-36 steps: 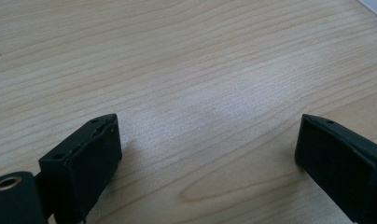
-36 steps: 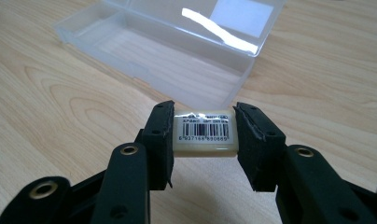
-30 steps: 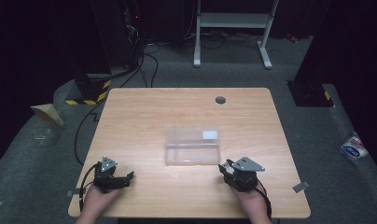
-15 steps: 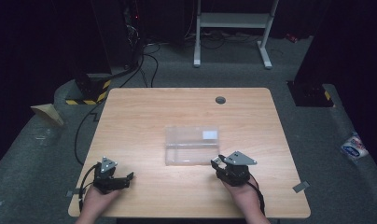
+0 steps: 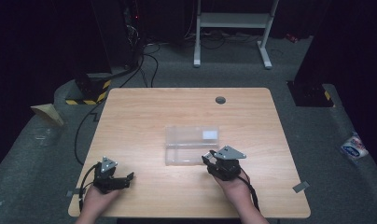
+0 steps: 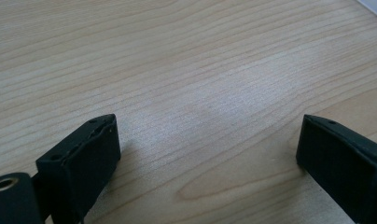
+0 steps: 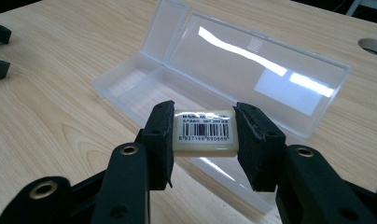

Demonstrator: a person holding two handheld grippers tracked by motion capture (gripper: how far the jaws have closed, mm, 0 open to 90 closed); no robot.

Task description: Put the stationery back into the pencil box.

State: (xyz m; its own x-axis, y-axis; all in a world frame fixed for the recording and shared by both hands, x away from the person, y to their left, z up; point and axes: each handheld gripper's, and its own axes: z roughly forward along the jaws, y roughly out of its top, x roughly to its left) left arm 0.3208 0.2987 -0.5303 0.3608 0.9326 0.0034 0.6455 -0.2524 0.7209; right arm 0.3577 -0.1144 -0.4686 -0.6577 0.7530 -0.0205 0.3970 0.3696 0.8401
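Two grippers up, one loaded. High view: the right gripper [image 5: 208, 160] sits at the near right corner of the clear plastic hinged case [image 5: 191, 144], which lies open mid-way across the light wooden table [image 5: 144, 112]; I can't make out the load from up here. The left gripper [image 5: 127, 178] rests near the table's front left, well apart from the case.

Left gripper view: jaws spread wide over bare wood, nothing between them.

Right gripper view: jaws clamped on a small cream rectangular eraser with a barcode label [image 7: 205, 132], held just in front of the case's near tray [image 7: 144, 91], lid [image 7: 252, 70] laid back flat (tray looks empty as far as I can see).

My read: pick is done, placing isn't. Left to do, I'd judge: eraser into the tray, release, then close the lid.
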